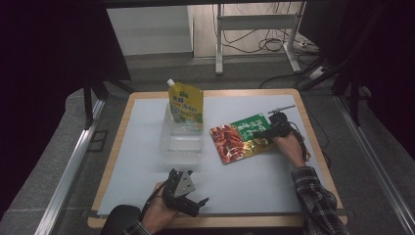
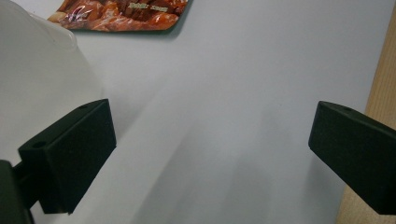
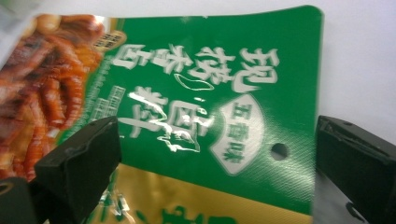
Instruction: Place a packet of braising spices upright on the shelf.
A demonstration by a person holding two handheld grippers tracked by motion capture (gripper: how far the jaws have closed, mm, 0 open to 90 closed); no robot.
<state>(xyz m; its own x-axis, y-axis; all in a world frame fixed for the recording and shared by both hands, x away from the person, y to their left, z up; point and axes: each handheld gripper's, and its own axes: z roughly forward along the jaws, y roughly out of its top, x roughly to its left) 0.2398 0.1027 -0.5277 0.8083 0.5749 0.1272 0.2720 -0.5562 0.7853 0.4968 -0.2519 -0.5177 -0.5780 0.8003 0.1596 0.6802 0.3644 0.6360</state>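
A: When you look from the high view, where is the snack bag (image 1: 241, 137)?
B: Flat on the table (image 1: 147, 161), right tongs (image 1: 262, 131) over it.
A: Left gripper view?
B: Left tongs (image 2: 210, 154) wide open, holding nothing.
A: Right gripper view?
B: Open around the bag's green end.

On the table (image 1: 147, 147) there are two food pouches, one yellow spouted pouch (image 1: 186, 104) and one green-and-red snack pouch (image 1: 240, 137), plus one clear container (image 1: 181, 139).
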